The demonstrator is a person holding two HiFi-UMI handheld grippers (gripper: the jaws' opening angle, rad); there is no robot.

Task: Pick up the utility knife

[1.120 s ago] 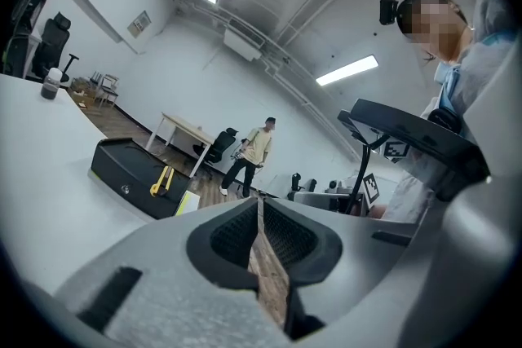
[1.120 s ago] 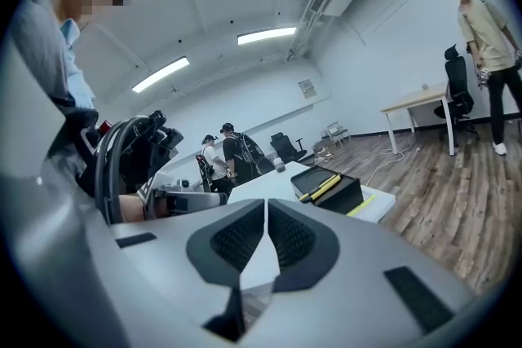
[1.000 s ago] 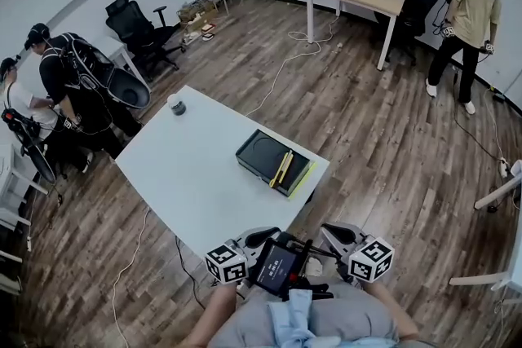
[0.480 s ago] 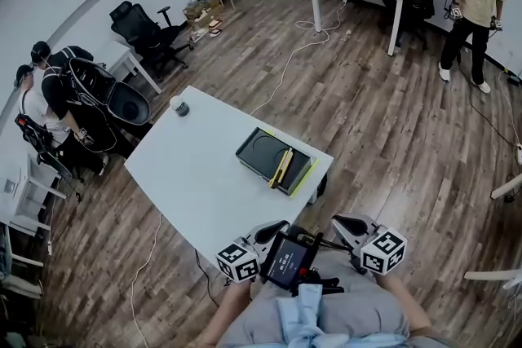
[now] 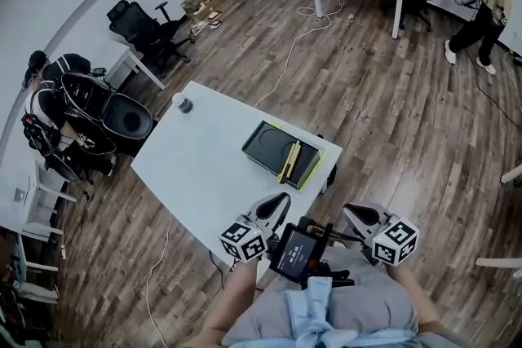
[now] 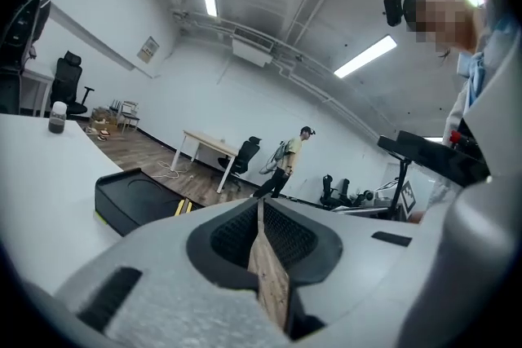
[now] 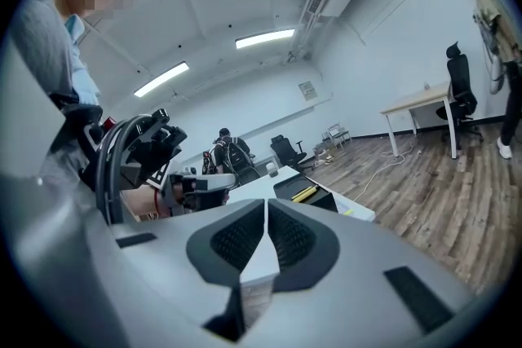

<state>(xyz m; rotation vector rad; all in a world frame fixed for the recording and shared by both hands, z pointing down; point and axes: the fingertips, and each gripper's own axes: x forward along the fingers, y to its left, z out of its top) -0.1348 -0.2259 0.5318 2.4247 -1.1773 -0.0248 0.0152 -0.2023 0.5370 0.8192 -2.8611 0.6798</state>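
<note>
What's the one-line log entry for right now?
left tool: shut, empty | right tool: shut, empty | utility knife: on black tray, untouched

Bright ceiling strip lights, fisheye distortion

Smooth matt white table [image 5: 196, 167] stands on grained wood-plank floor [image 5: 383, 94].

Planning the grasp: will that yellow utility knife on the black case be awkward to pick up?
Probably stiff and light: the utility knife looks like a slim straight bar. Lying flat on the black case, it seems unlikely to roll, but its low profile may let jaws slide it sideways.
</note>
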